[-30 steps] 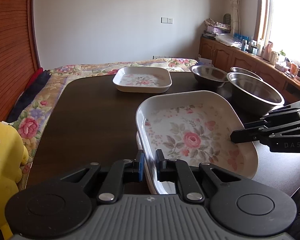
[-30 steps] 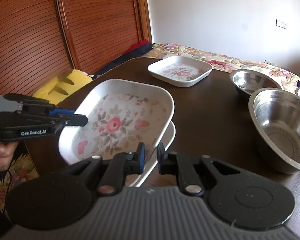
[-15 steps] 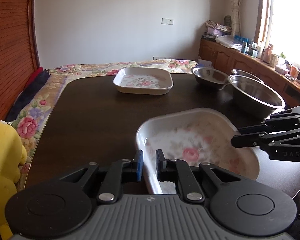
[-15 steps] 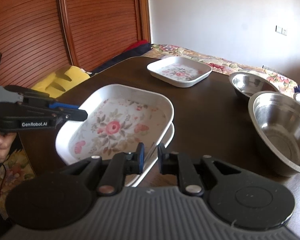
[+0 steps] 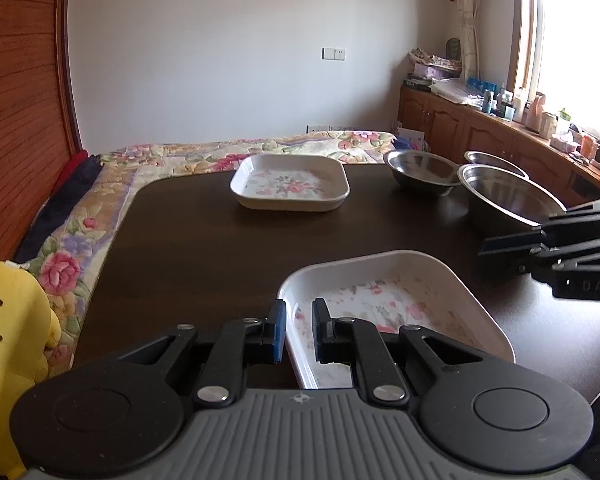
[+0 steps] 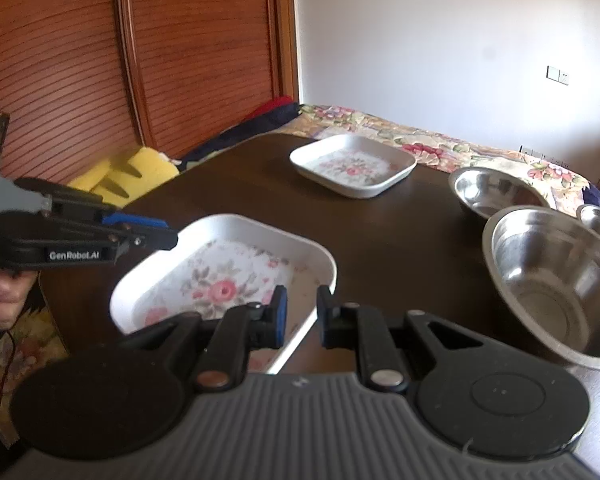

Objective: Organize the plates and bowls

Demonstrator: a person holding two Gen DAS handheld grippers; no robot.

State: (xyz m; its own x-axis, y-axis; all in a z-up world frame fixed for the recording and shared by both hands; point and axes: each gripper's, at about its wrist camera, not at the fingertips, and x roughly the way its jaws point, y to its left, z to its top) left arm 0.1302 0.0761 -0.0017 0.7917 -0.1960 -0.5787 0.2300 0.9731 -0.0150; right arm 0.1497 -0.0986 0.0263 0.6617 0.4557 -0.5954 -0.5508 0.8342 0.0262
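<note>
Jaws of left gripper (image 5: 299,334) and right gripper (image 6: 302,316) each clench opposite rims of white square floral-print dish (image 6: 224,276), near edge of dark wooden table (image 5: 204,236). Dish's near corner hidden behind gripper bodies; any plate beneath unclear.

- My dark brown tabletop (image 5: 204,248) carried all the dishes.
- A white floral dish (image 5: 384,300) sat at the near edge.
- A second floral dish (image 5: 290,182) lay well apart, near the far edge.
- Three steel bowls stood close together on the right side: a large bowl (image 5: 508,200), a middle bowl (image 5: 420,166), and a third bowl (image 5: 494,159) partly hidden behind them.
</note>
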